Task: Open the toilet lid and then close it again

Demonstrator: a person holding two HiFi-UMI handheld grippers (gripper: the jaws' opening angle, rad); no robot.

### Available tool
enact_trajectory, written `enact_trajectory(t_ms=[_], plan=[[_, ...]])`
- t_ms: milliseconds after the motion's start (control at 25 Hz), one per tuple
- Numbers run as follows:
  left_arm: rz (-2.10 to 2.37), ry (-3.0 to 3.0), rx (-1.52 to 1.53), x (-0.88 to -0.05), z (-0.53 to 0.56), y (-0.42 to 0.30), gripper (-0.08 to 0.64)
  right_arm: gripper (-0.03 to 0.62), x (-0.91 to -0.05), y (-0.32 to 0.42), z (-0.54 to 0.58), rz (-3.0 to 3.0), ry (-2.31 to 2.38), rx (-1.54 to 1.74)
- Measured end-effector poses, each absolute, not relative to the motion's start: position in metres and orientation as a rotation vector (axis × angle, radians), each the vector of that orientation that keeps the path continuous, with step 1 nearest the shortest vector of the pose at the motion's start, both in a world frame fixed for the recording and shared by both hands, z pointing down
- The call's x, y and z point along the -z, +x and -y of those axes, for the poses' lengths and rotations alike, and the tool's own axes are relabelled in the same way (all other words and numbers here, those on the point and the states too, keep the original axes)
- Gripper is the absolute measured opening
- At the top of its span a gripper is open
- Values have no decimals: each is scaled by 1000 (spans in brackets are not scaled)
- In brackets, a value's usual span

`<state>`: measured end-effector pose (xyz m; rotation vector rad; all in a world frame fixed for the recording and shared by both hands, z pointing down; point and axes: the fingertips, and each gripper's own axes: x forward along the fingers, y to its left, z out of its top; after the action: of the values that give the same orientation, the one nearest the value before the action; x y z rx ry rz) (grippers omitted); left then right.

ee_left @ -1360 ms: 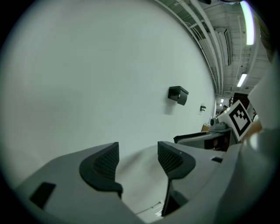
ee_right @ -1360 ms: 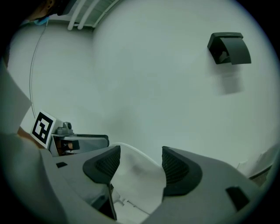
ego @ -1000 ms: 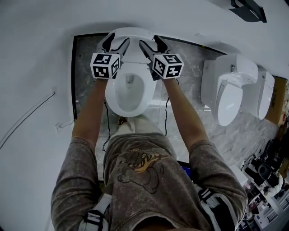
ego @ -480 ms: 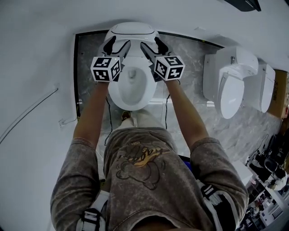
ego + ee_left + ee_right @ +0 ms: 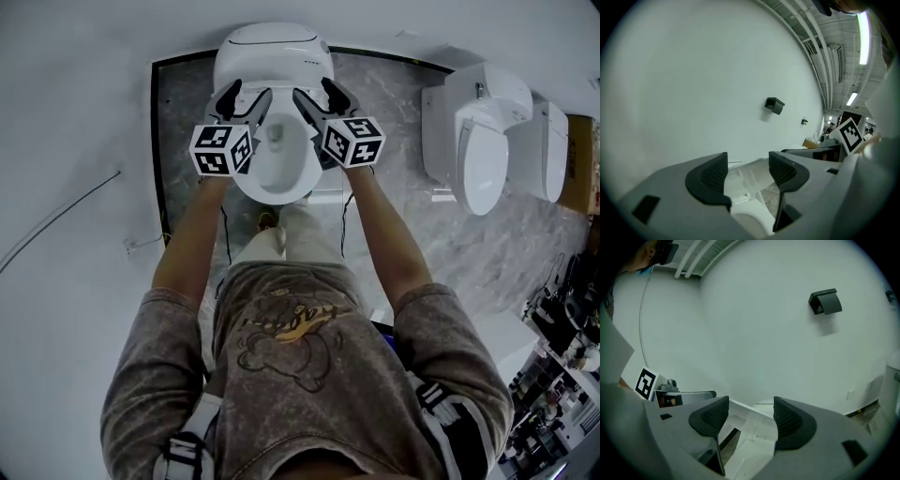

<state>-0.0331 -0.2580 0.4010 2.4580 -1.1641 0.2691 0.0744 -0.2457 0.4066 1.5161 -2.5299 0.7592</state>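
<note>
Now left gripper, right gripper, fingers wide, over open toilet; seemingly two other toilets.

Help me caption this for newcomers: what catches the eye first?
The white toilet at top centre of the head view, bowl exposed, with its lid up. The left gripper and right gripper reach to its sides, jaws apart. Two more toilets stand at right.
</note>
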Motion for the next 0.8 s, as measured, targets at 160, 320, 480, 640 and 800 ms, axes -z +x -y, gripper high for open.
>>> enact_trajectory(t_ms=[160,320,480,640,800], plan=[[1140,2446,-291,-406,223,-36,268,288,-411,71,212,2514,1526,-792],[1139,2424,-314,-421,195,-37,268,288,-425,71,182,2512,1509,-798],[1155,2414,-324,-433,172,-41,268,288,-437,66,158,2524,1473,-786],[1140,2409,-368,-447,144,-43,268,288,-450,62,133,2516,1437,-804],[1115,2396,-426,-468,114,-47,268,288,-470,55,103,2492,1385,-816]])
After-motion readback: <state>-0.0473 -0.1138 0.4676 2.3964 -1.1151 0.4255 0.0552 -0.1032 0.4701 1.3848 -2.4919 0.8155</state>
